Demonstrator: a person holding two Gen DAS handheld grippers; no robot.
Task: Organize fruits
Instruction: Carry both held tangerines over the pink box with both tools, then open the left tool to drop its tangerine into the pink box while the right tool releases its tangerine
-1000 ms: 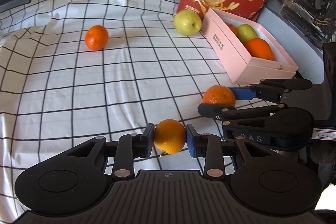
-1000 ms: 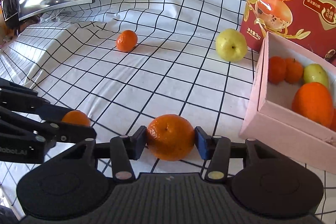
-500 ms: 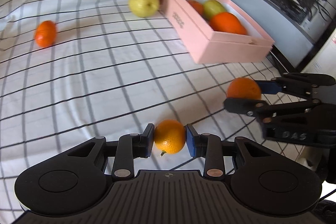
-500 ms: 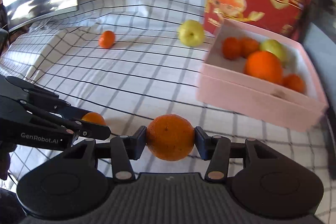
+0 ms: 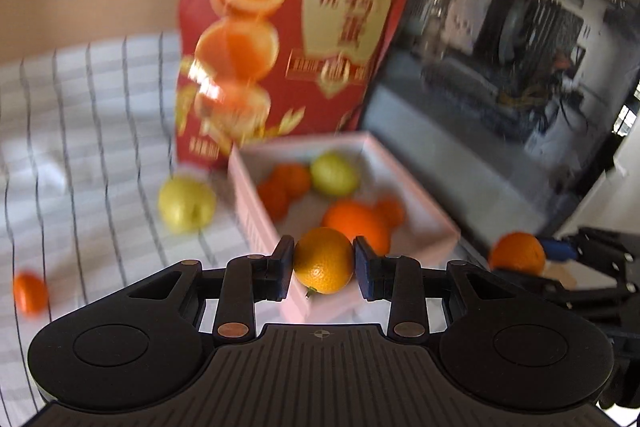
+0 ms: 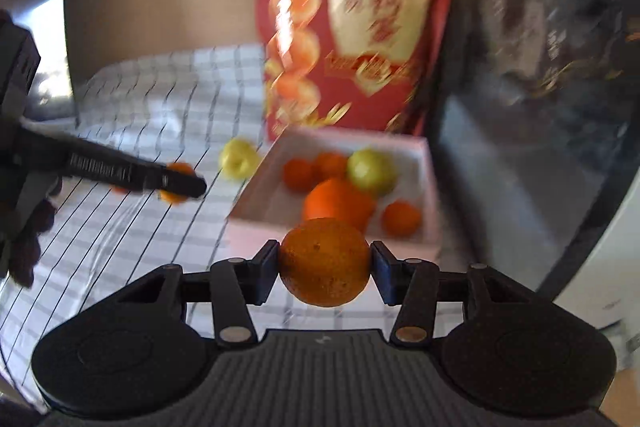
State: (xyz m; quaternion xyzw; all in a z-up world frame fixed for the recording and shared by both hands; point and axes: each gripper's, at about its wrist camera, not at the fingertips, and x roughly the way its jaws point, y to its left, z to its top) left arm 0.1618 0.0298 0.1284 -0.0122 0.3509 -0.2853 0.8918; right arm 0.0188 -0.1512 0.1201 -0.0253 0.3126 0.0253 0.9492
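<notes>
Pink box (image 5: 400,155) now nearer | both tongs (loaded) lifted

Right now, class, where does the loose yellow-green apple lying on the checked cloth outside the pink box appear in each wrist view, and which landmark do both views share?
Left wrist view: the yellow-green apple lies left of centre, on the white checked cloth, just left of the open pink cardboard box.
Right wrist view: it sits smaller and blurred, left of centre, beside the box's far left corner.
Shared landmark: the tall red printed bag standing behind the box.
</notes>
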